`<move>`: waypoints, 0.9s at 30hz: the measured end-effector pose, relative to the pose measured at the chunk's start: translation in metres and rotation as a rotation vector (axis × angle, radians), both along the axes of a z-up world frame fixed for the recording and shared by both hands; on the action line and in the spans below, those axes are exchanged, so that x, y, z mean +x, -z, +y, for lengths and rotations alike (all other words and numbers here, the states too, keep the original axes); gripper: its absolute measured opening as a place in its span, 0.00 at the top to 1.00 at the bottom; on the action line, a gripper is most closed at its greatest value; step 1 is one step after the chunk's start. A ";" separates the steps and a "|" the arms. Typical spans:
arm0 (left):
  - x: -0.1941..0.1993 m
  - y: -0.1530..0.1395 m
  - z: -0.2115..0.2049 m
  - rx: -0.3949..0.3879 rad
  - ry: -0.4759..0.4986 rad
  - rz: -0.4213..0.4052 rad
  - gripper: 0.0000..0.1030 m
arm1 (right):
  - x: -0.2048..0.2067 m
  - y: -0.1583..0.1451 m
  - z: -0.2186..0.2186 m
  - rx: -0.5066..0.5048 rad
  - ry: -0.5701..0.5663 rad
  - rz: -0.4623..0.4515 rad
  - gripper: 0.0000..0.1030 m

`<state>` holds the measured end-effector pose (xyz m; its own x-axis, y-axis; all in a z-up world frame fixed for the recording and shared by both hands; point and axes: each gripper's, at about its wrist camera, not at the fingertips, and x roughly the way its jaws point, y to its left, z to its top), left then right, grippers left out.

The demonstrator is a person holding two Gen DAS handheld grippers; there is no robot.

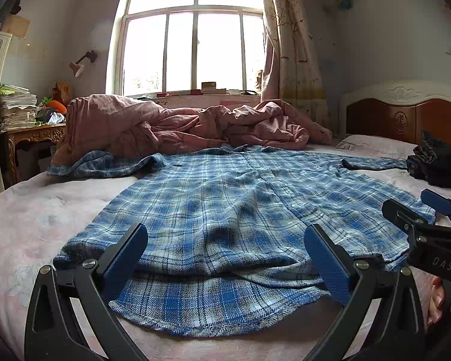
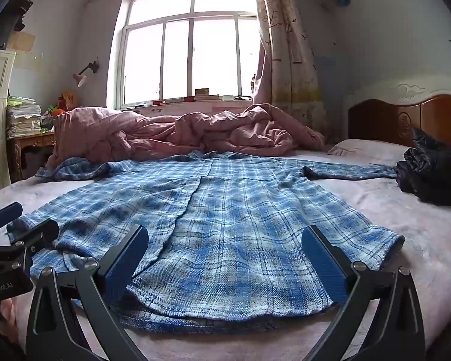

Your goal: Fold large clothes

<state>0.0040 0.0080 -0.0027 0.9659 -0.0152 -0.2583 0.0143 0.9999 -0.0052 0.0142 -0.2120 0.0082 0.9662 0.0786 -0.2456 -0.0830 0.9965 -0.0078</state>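
Note:
A blue and white plaid shirt (image 1: 213, 204) (image 2: 225, 210) lies flat and buttoned on the bed, collar toward the window, hem toward me, with a sleeve stretched out to each side. My left gripper (image 1: 225, 258) hovers open just above the left half of the hem, nothing between its blue pads. Over the right half of the hem my right gripper (image 2: 225, 258) is open too, and empty. Each gripper shows at the edge of the other's view: the right one (image 1: 418, 210) and the left one (image 2: 27, 219).
A crumpled pink quilt (image 1: 177, 126) (image 2: 177, 132) is heaped behind the shirt's collar. Dark folded clothing (image 1: 436, 165) (image 2: 433, 174) sits at the right by the wooden headboard (image 1: 406, 117). A side table with stacked papers (image 1: 18, 108) stands to the left of the bed.

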 end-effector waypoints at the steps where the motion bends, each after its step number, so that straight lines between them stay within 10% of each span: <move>1: 0.000 0.000 0.000 0.000 -0.001 0.000 0.00 | 0.000 0.000 0.000 -0.002 0.001 0.000 0.00; 27: 0.001 0.001 0.005 -0.016 0.000 0.012 0.00 | 0.002 0.002 0.000 -0.002 0.000 0.009 0.00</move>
<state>0.0048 0.0125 -0.0033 0.9627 -0.0192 -0.2699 0.0141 0.9997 -0.0211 0.0161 -0.2120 0.0066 0.9639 0.0785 -0.2544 -0.0836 0.9965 -0.0092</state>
